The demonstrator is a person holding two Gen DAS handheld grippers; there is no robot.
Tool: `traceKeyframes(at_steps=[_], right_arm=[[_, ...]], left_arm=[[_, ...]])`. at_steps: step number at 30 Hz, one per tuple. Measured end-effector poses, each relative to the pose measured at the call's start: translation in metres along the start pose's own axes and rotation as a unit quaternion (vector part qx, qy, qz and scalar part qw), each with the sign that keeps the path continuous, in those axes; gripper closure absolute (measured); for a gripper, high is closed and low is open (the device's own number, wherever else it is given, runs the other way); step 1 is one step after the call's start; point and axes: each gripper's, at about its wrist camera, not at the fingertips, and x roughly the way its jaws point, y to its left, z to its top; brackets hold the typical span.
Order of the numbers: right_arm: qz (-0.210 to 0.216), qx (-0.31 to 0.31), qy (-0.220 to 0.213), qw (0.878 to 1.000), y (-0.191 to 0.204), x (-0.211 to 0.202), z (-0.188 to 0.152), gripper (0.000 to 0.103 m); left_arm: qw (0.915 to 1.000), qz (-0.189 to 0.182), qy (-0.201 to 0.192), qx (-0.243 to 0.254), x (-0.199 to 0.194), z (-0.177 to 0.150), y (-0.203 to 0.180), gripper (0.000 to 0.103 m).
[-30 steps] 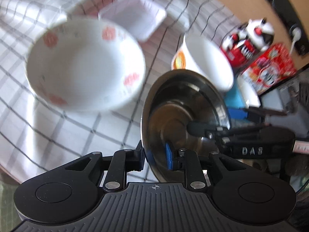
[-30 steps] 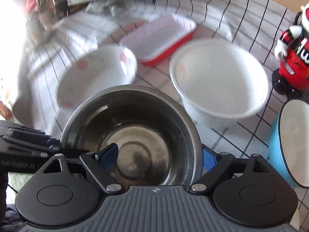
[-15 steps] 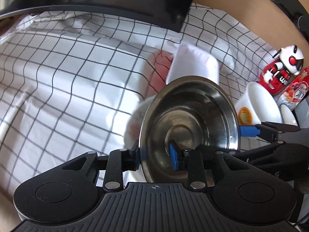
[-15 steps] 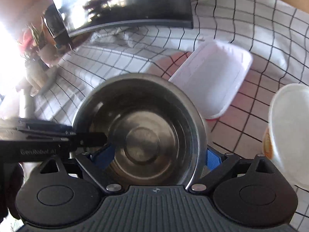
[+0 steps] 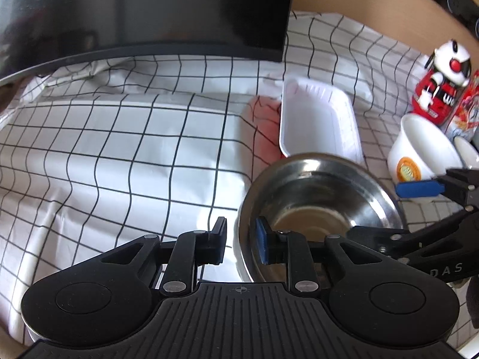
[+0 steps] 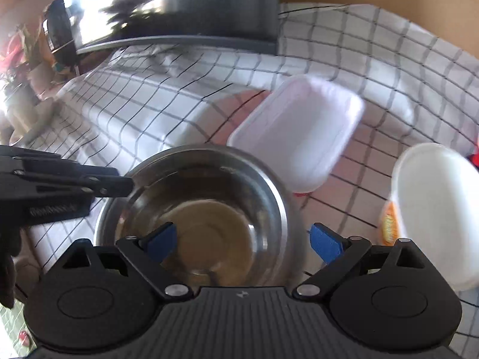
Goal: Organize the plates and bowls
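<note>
A steel bowl (image 5: 317, 191) sits low over the checked cloth; in the right wrist view (image 6: 203, 206) it fills the centre. My left gripper (image 5: 241, 240) straddles its left rim, jaws parted with a small gap to the rim. My right gripper (image 6: 242, 239) is open, one pad inside the bowl and one outside its right rim, with gaps showing. A white rectangular tray (image 5: 317, 122) lies just beyond the bowl, also in the right wrist view (image 6: 299, 137). A white bowl with an orange label (image 5: 422, 152) stands to the right.
A dark monitor (image 5: 143, 9) stands at the back of the checked tablecloth (image 5: 119, 149). A red and white toy figure (image 5: 440, 86) and a red packet stand at the far right. Plants show at the left in the right wrist view (image 6: 21, 68).
The steel bowl has been carried left and lowered, away from the floral bowl, which is out of view. Both grippers have loosened from its rim.
</note>
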Motion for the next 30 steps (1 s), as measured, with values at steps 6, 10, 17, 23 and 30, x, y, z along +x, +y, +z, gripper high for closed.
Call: traceKeyframes(at_steps=[6,10,17,23,30], right_arm=[[0.031,0.128,0.02,0.991,-0.035,0.012,-0.017,0.006],[0.064,0.178,0.036,0.981,-0.041,0.027,-0.027,0.006],[0.122,0.241,0.044,0.962,-0.044,0.036,-0.034,0.006],[0.147,0.273,0.057,0.949,-0.06,0.021,-0.052,0.006],[0.087,0.301,0.053,0.948,-0.098,-0.018,-0.082,0.006]], left_arm=[[0.9966,-0.047,0.029,-0.062,0.023,0.001,0.02,0.077],[0.9925,-0.077,0.047,-0.083,0.039,-0.001,0.025,0.076],[0.99,-0.088,0.067,-0.087,0.046,-0.002,0.026,0.073],[0.9882,-0.084,0.106,-0.072,0.044,-0.005,0.001,0.06],[0.9776,-0.153,0.14,-0.037,0.047,-0.016,-0.061,0.058]])
